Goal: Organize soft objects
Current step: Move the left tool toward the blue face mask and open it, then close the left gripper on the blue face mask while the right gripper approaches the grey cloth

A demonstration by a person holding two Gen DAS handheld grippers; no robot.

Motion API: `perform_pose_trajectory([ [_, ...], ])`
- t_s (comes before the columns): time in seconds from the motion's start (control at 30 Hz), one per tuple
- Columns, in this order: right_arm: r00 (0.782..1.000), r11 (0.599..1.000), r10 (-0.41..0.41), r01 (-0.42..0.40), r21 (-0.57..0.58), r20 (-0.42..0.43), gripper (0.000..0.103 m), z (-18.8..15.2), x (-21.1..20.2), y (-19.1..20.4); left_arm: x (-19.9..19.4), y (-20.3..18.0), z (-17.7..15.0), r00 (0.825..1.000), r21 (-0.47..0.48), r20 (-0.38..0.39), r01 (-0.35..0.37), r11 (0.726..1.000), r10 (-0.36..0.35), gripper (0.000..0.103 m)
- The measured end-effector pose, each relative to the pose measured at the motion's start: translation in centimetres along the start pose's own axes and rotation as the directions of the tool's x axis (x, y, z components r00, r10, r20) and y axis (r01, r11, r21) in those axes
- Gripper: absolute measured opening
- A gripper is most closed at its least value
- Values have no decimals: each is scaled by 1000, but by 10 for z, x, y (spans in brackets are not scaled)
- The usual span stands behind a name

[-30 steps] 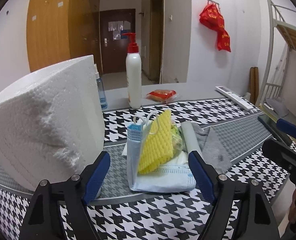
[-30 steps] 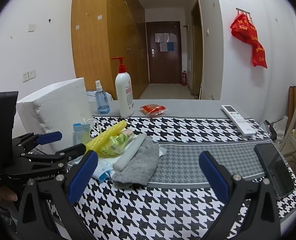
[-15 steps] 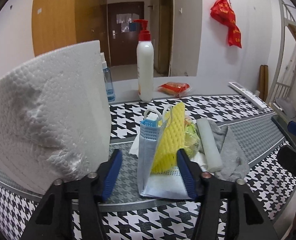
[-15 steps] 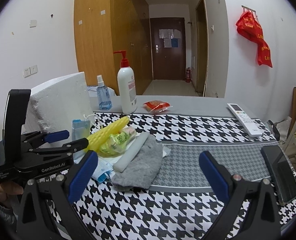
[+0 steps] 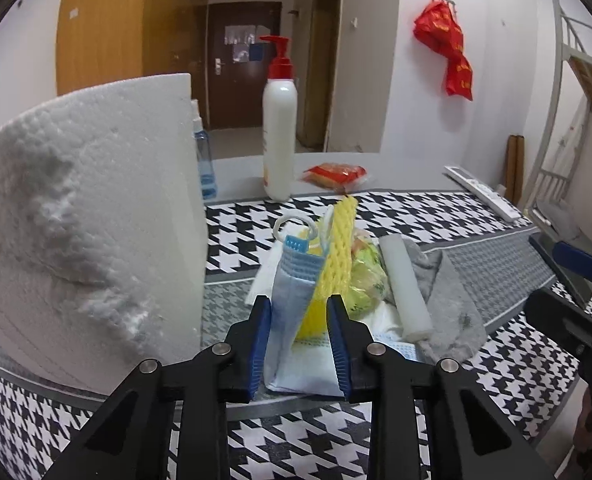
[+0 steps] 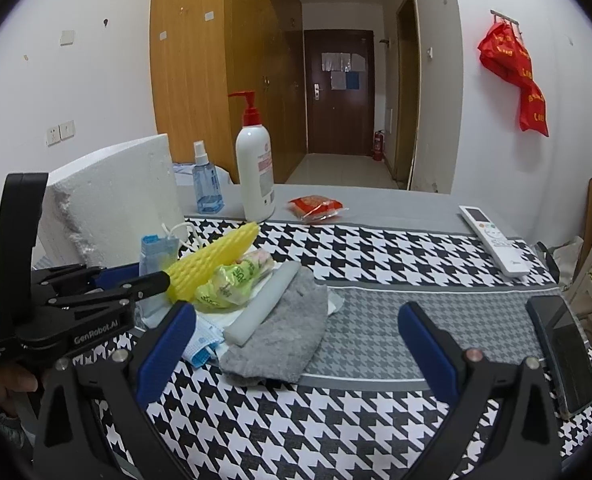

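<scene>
A pile of soft things lies on the houndstooth cloth: a blue face mask (image 5: 291,292), a yellow foam net (image 5: 336,256), a green plastic bag (image 5: 366,276), a white foam roll (image 5: 404,284) and a grey cloth (image 5: 444,300). My left gripper (image 5: 299,332) has closed on the upright mask and yellow foam net together. In the right wrist view the left gripper (image 6: 151,280) holds the mask (image 6: 155,254) and foam net (image 6: 215,264). My right gripper (image 6: 296,352) is open and empty, above the cloth in front of the grey cloth (image 6: 283,340).
A big white foam block (image 5: 83,224) stands close on the left. Behind are a pump bottle (image 5: 279,136), a blue spray bottle (image 6: 205,184), a red packet (image 5: 336,174) and a remote (image 6: 492,240). A dark phone (image 6: 564,352) lies at the right edge.
My left gripper moved forward and its jaws closed from wide open onto the mask and yellow foam net. The right gripper stayed open and shifted only slightly.
</scene>
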State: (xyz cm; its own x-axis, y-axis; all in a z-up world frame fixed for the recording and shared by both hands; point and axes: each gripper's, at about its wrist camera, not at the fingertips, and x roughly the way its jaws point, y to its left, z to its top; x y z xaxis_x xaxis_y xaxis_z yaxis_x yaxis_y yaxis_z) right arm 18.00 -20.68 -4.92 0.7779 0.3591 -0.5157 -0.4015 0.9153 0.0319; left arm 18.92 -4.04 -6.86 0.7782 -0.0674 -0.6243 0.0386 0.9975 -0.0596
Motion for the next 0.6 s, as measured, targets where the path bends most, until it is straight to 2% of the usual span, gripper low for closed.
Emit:
perform_pose_trajectory([
  [0.37,999,1000,-10,8,-26,-53,102,1,13,4,9,7,-14,995,23,-97,6,1000,-3,31],
  [0.6,996,999,-14,11,-37,-91,102,2,22,6,15,8,-15,991,12,-129,27,1000,-25,31],
])
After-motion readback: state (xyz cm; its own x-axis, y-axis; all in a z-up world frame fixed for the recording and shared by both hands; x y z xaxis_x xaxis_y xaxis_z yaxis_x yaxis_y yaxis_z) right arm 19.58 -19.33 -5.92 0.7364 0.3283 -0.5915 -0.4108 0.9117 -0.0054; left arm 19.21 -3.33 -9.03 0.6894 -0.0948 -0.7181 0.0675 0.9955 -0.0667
